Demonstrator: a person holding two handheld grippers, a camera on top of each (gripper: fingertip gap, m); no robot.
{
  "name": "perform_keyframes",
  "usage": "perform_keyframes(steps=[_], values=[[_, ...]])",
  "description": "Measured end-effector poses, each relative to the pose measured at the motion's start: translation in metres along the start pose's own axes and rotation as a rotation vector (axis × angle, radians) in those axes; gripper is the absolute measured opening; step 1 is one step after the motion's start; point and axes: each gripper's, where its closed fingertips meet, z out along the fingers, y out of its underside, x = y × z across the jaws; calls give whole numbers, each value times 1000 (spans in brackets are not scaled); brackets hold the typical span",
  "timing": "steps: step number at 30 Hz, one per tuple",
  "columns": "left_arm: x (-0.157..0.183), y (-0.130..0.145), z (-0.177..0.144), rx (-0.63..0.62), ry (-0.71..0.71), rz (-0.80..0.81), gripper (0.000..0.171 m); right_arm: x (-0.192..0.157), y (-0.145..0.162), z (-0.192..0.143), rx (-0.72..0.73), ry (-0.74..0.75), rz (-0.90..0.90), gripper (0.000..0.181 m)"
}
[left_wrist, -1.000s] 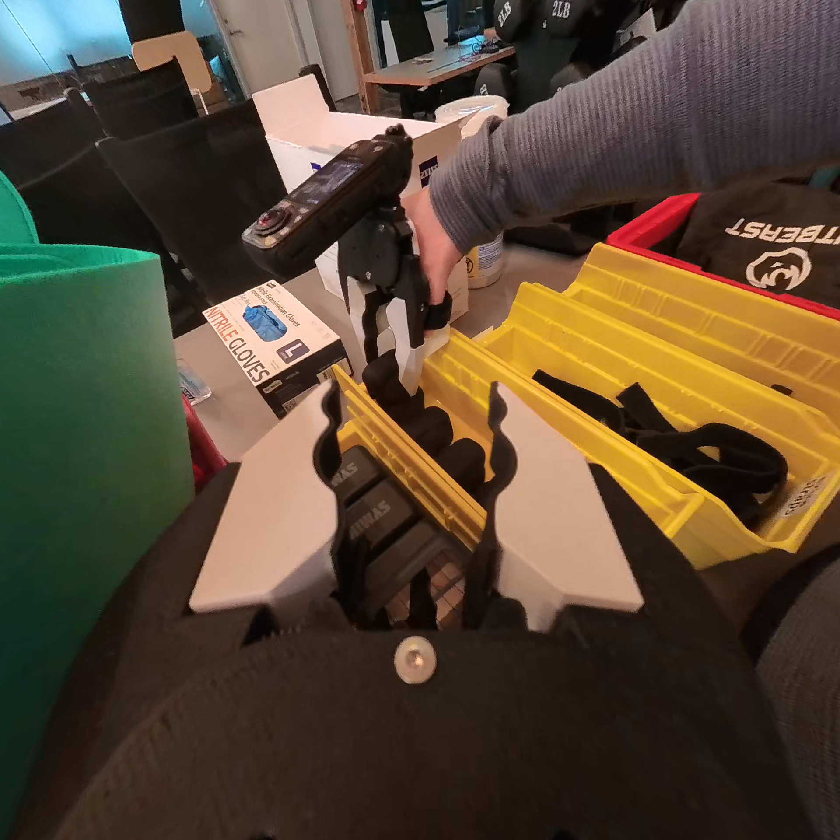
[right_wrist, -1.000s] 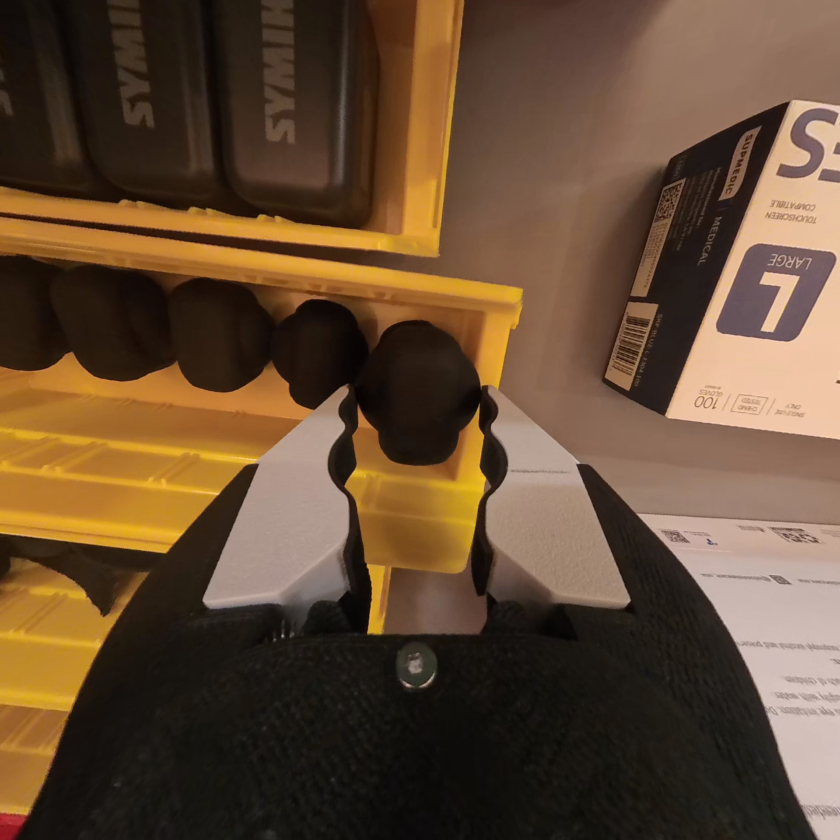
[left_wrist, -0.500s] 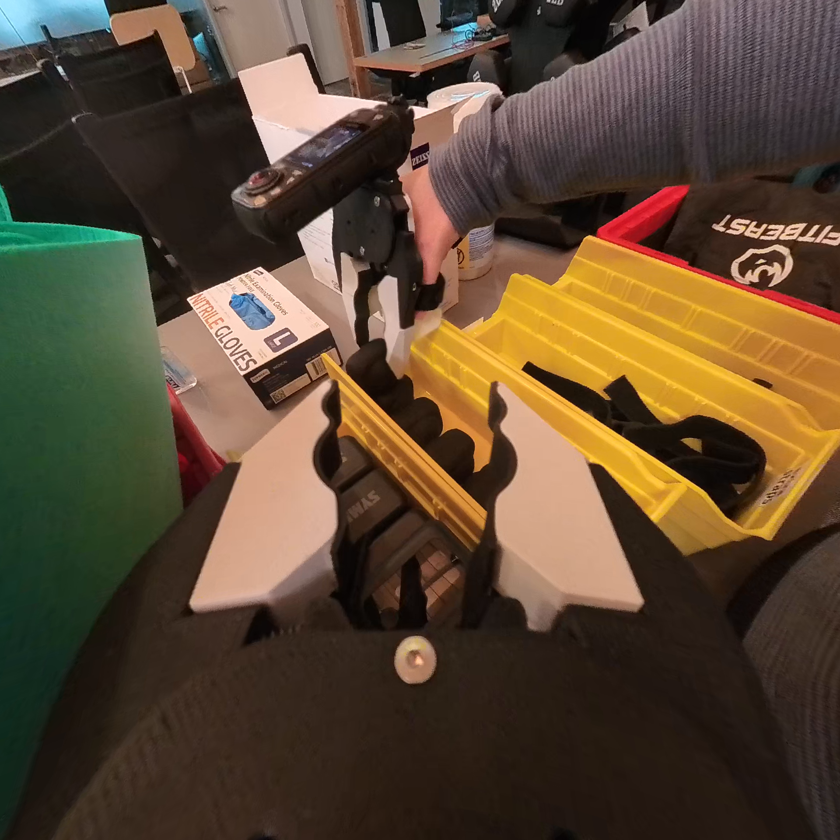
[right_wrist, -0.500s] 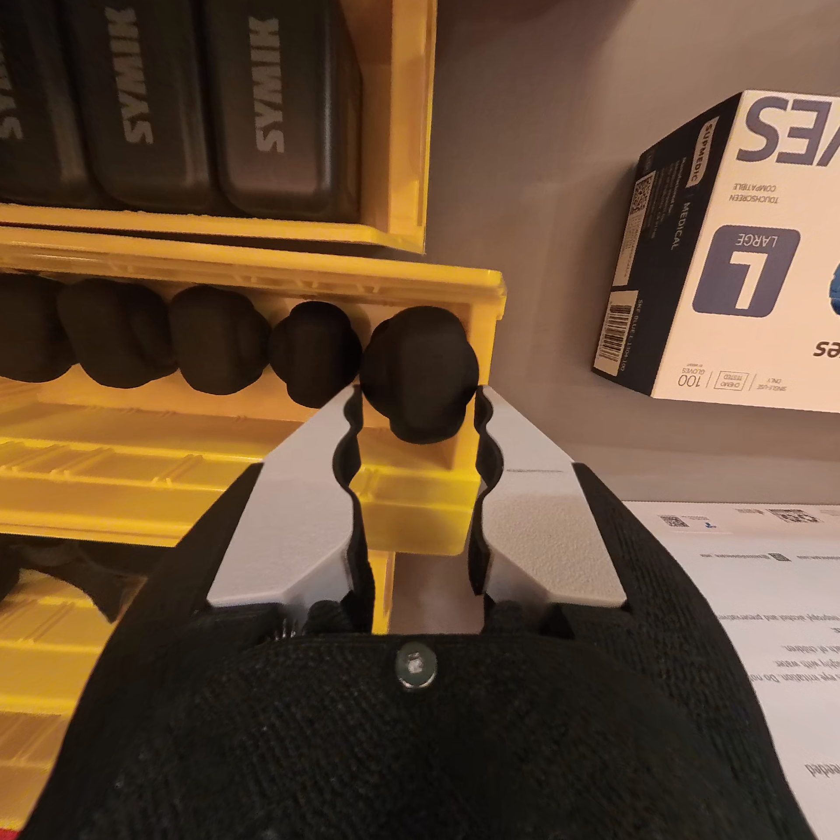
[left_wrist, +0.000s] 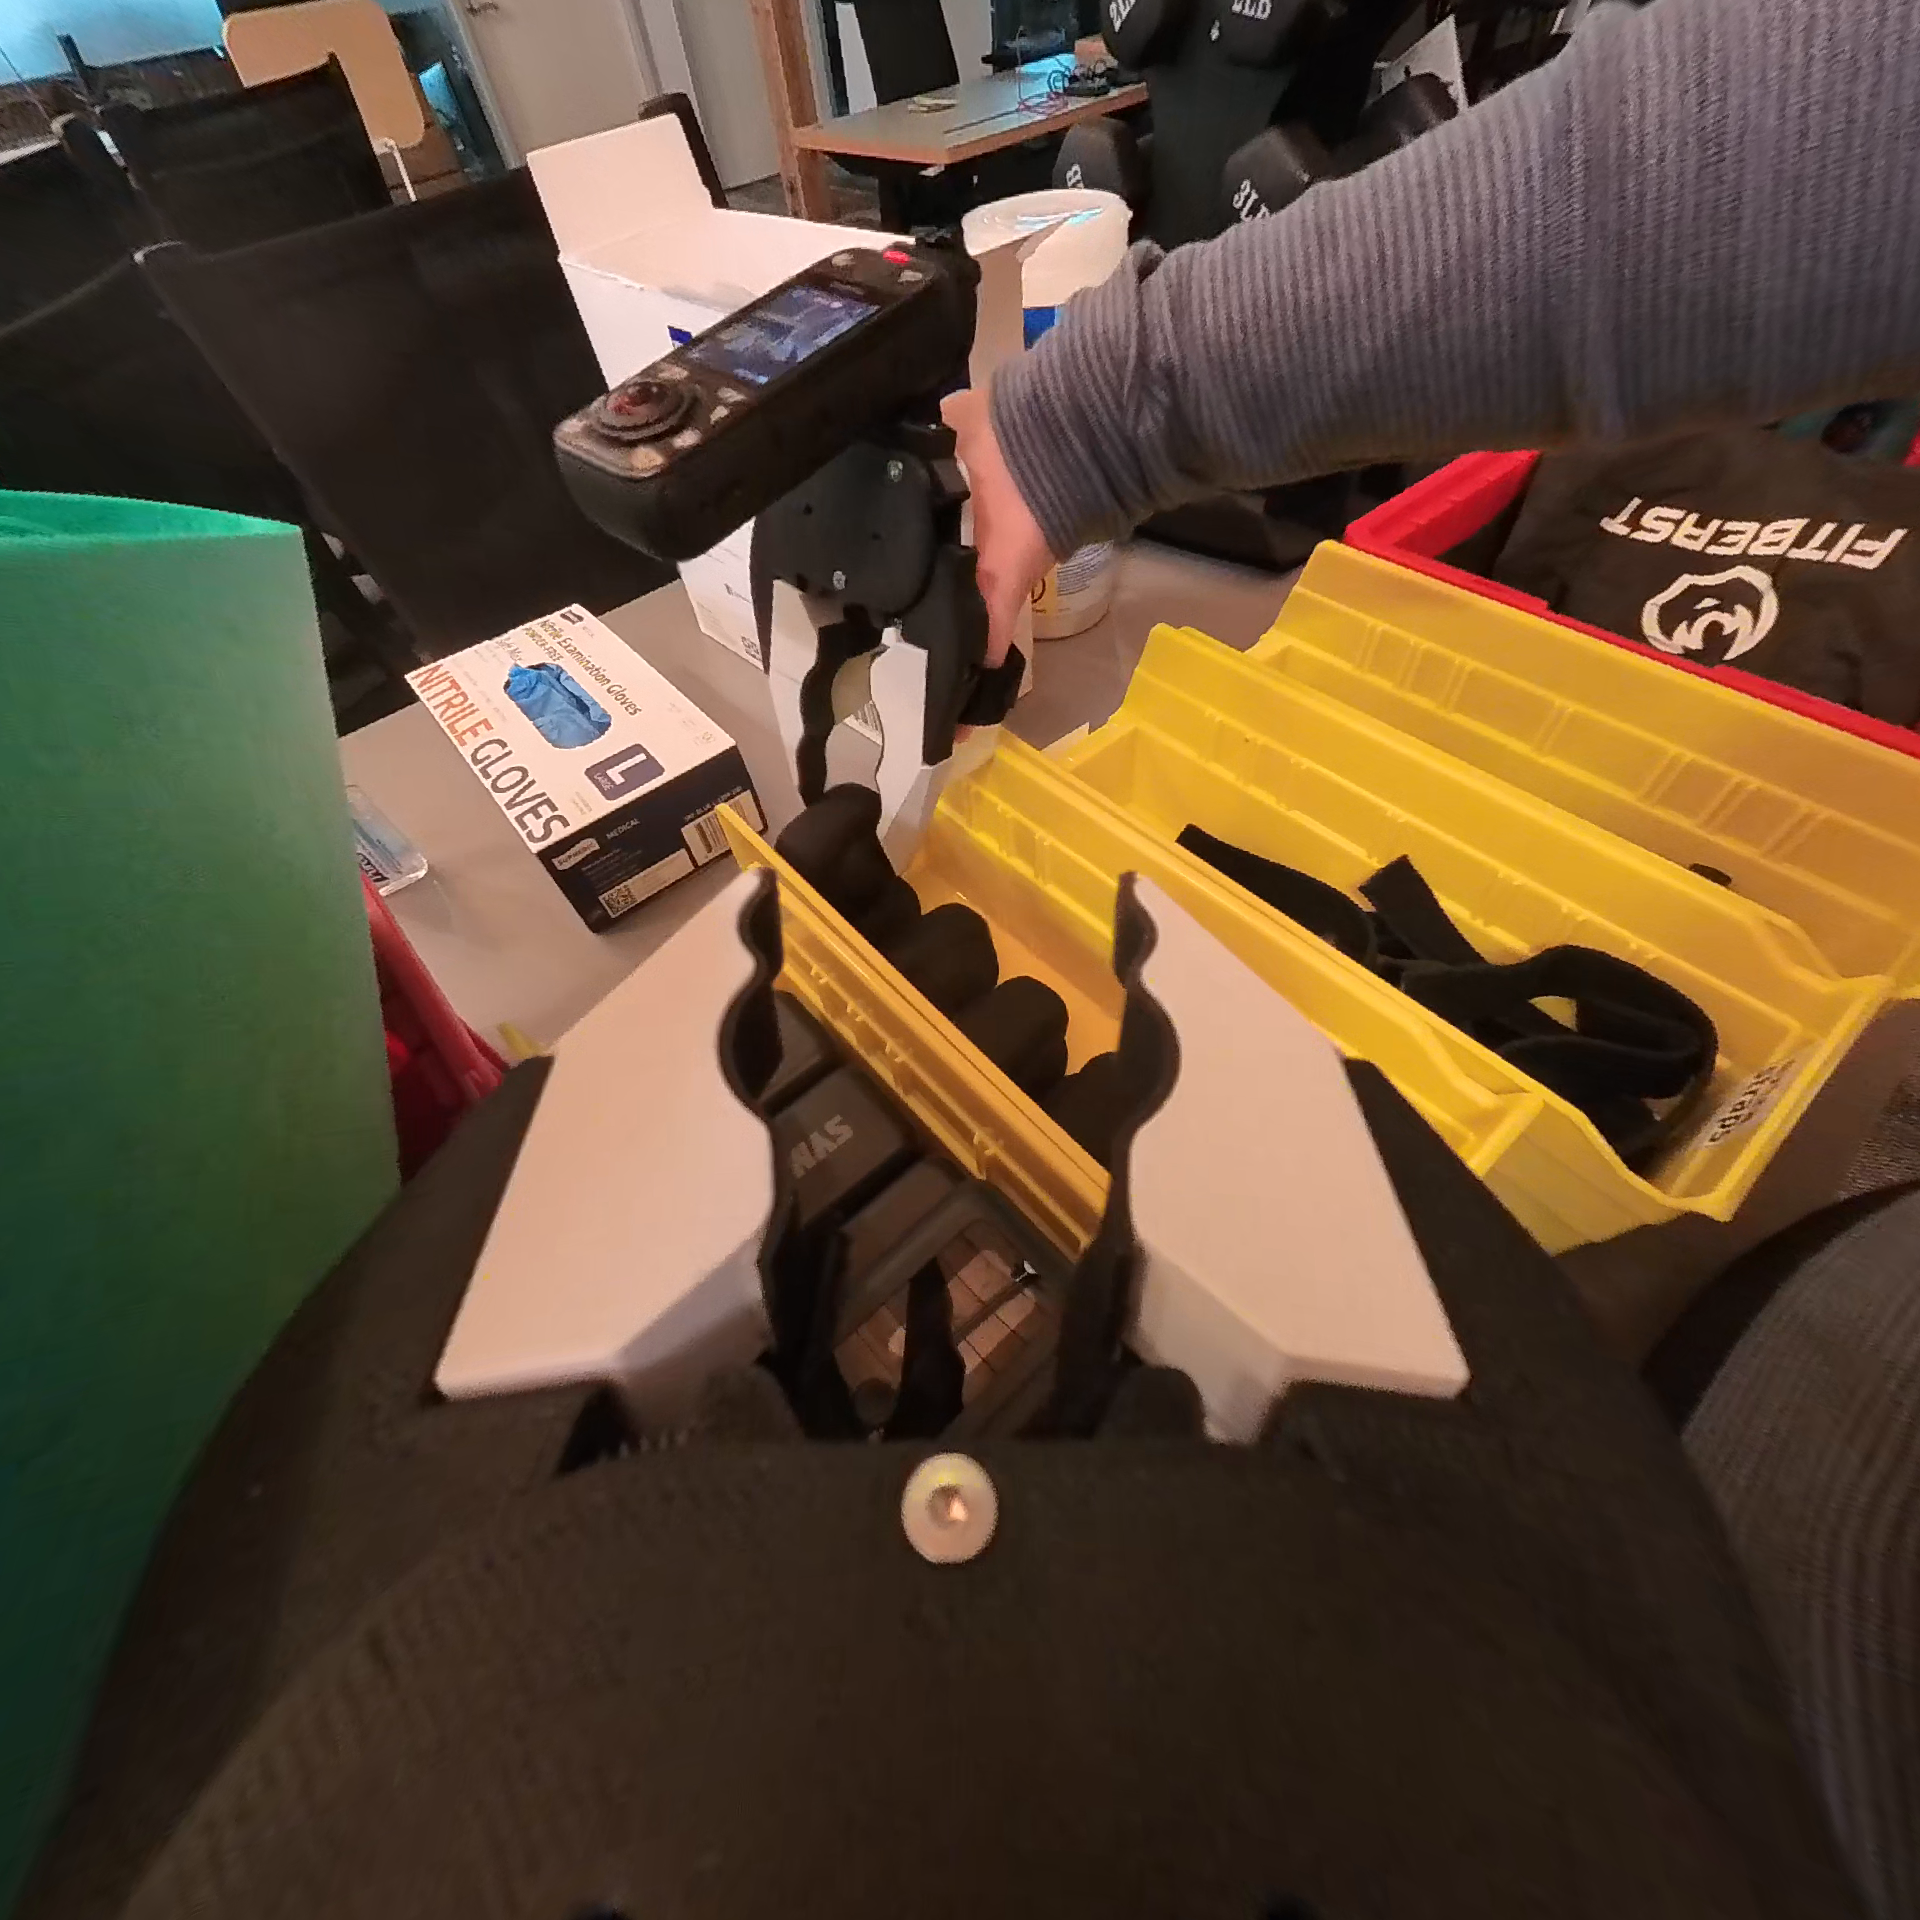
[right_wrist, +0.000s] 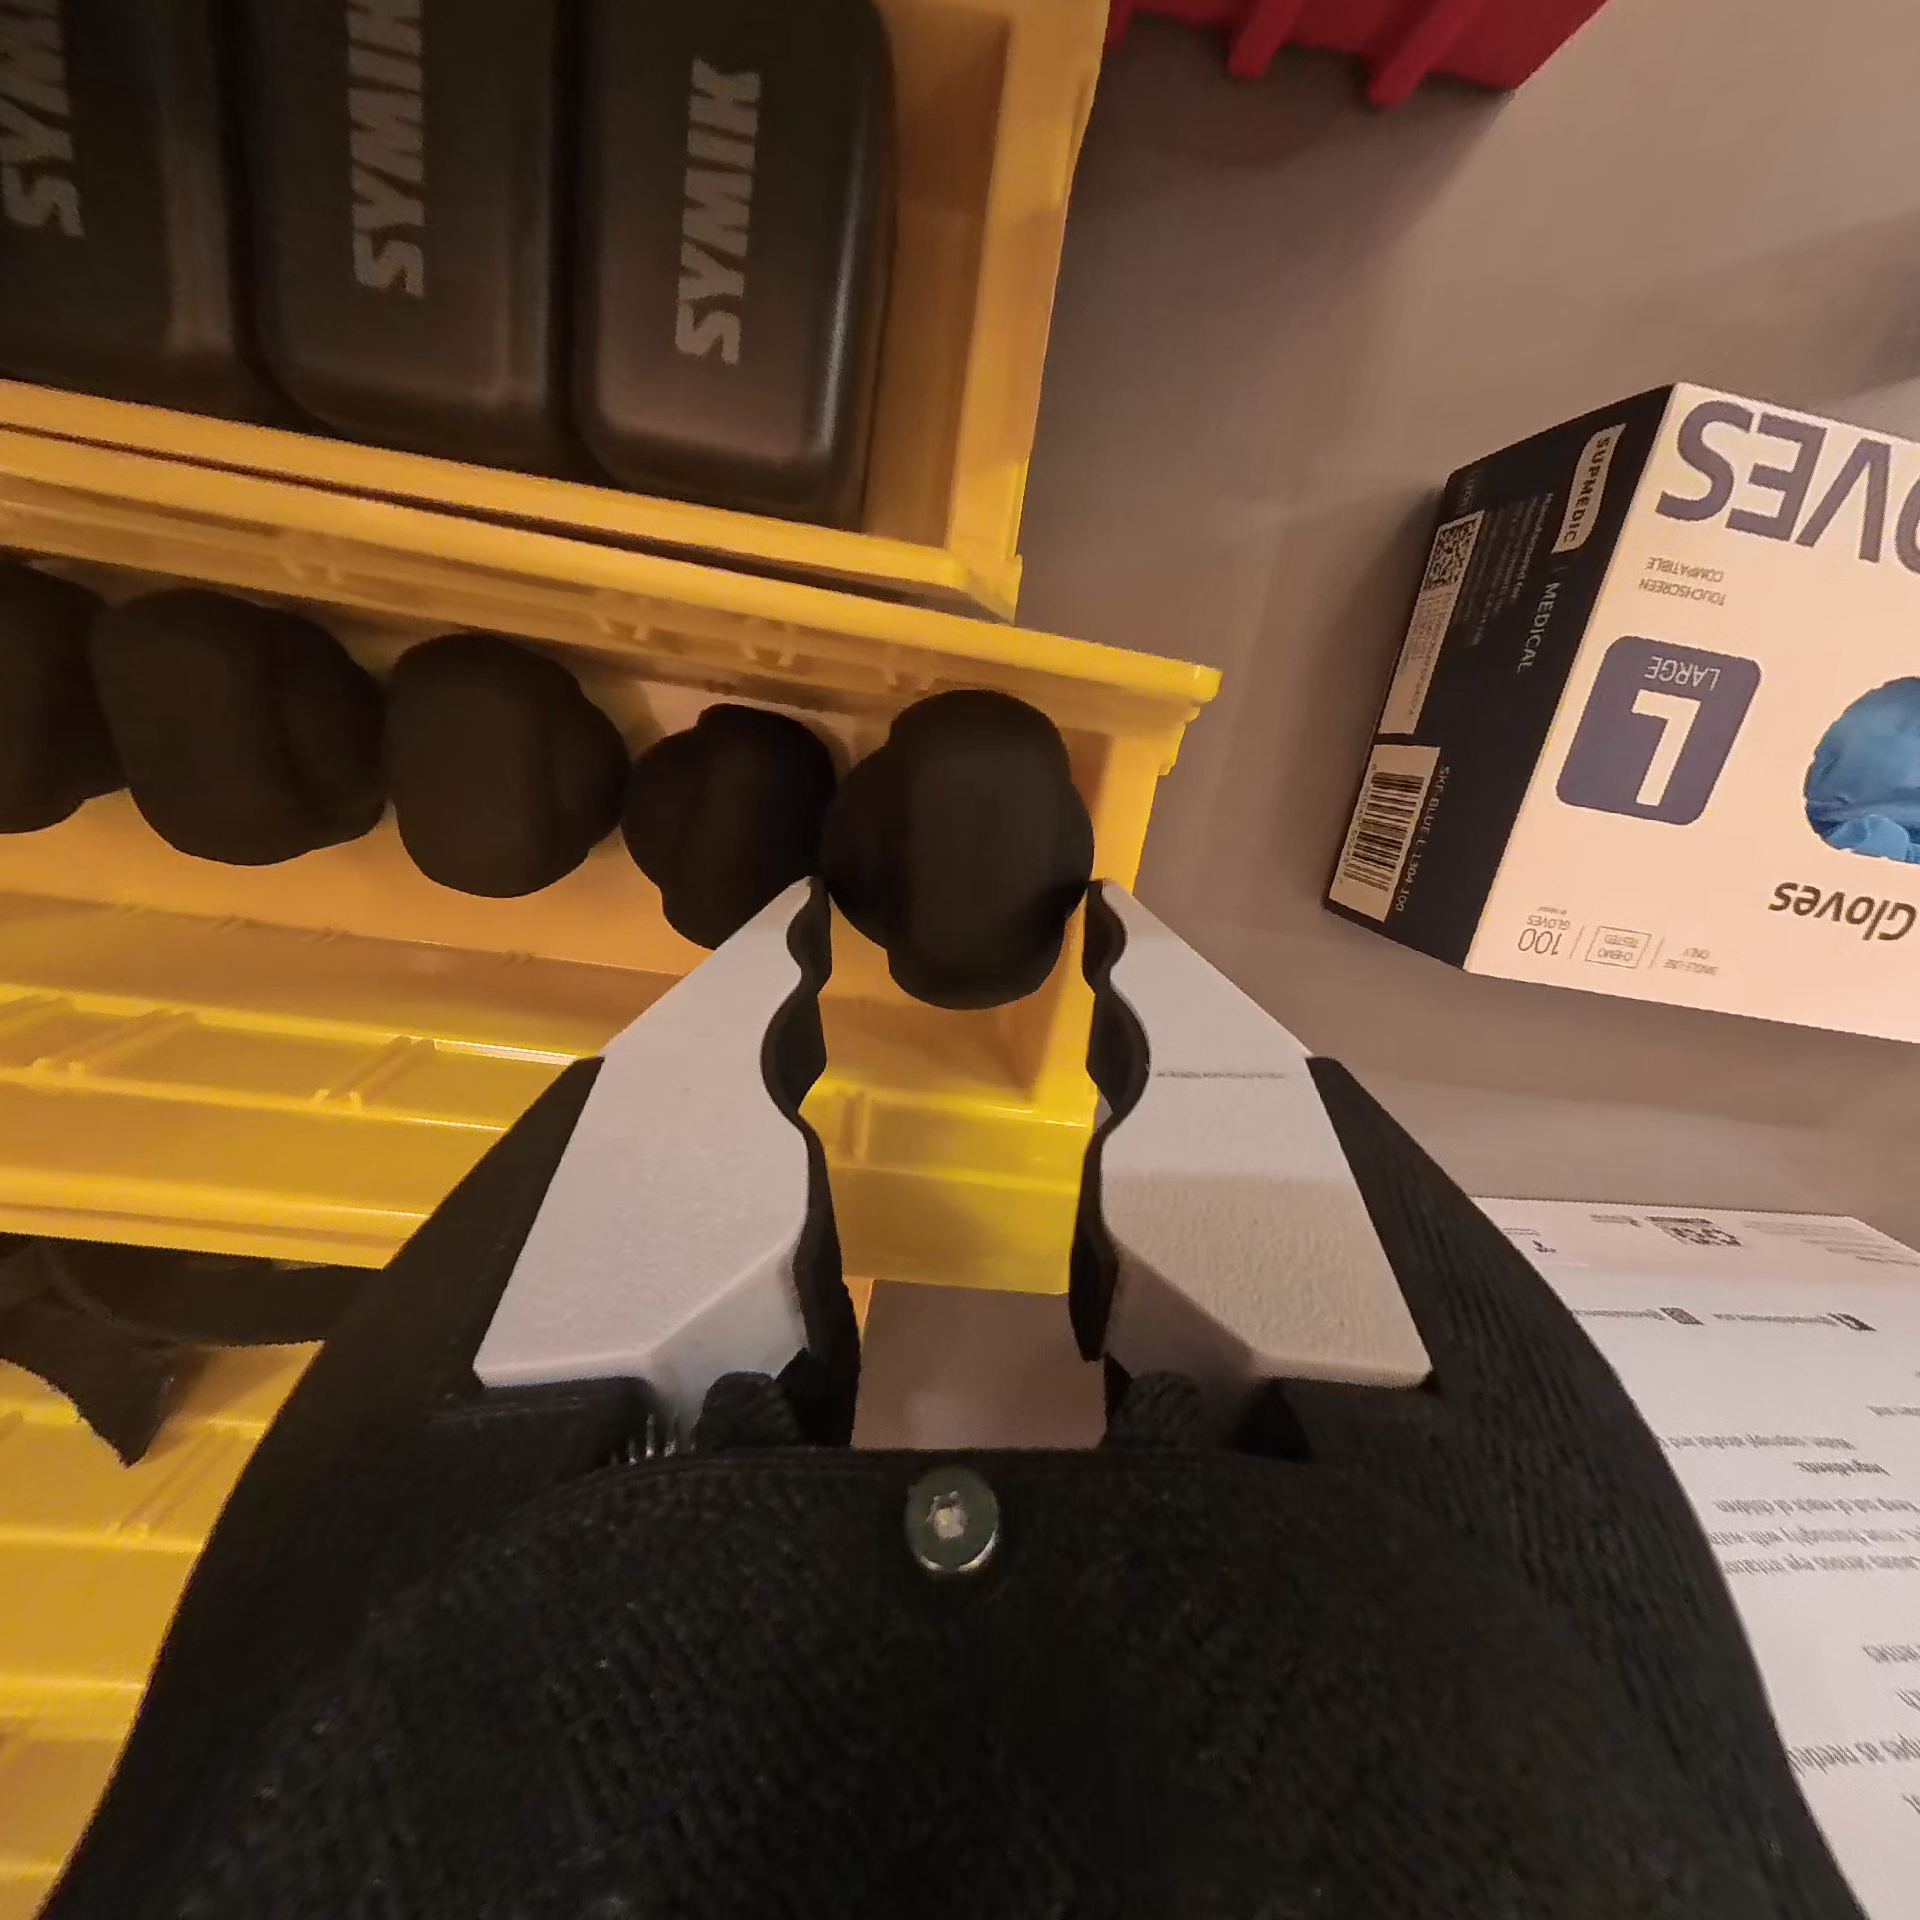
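A row of black foam rolls (right_wrist: 499, 779) lies in a narrow yellow bin (right_wrist: 935, 1195). My right gripper (right_wrist: 951, 894) points down at the end roll (right_wrist: 956, 821); its jaws stand apart with the tips at the roll's two sides. In the left wrist view the right gripper (left_wrist: 857, 800) hangs just above that roll (left_wrist: 831, 842), held by a hand in a grey sleeve. My left gripper (left_wrist: 940, 904) is open and empty, hovering over the near end of the yellow bins, above black zip cases (left_wrist: 831, 1132). The cases also show in the right wrist view (right_wrist: 717, 260).
A wider yellow bin (left_wrist: 1558, 1174) to the right holds black straps (left_wrist: 1507, 987). A glove box (left_wrist: 582, 748) lies on the grey table beside the bins. A green foam roll (left_wrist: 156, 935) stands at the left. A red crate (left_wrist: 1434, 520) holds a black bag. The tips of one gripper are about 20 cm away from the tips of the other.
The right gripper has drawn back upward, so the end roll now sits at its fingertips instead of deeper between the fingers. The roll stays in the bin. The left gripper has barely moved.
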Motion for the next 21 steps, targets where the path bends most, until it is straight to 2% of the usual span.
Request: perform_keyframes(steps=[4, 9, 13, 16, 18, 21], values=[[2, 0, 1, 0, 9, -1, 64, 1, 0, 0, -9, 12, -3, 59], [3, 0, 1, -2, 15, -3, 64, 0, 1, 1, -5, -4, 21, 61], [8, -4, -4, 7, 33, 7, 66, -2, 2, -10, -13, 5, 45, 70], [19, -20, -21, 45, 72, 40, 69, -6, -15, -45, 110, 54, 96, 71], [28, -40, -41, 100, 98, 71, 69, -10, -34, -85, 271, 129, 139, 71], [38, -78, -84, 236, 116, 114, 67, -18, -54, -159, 557, 319, 168, 62]])
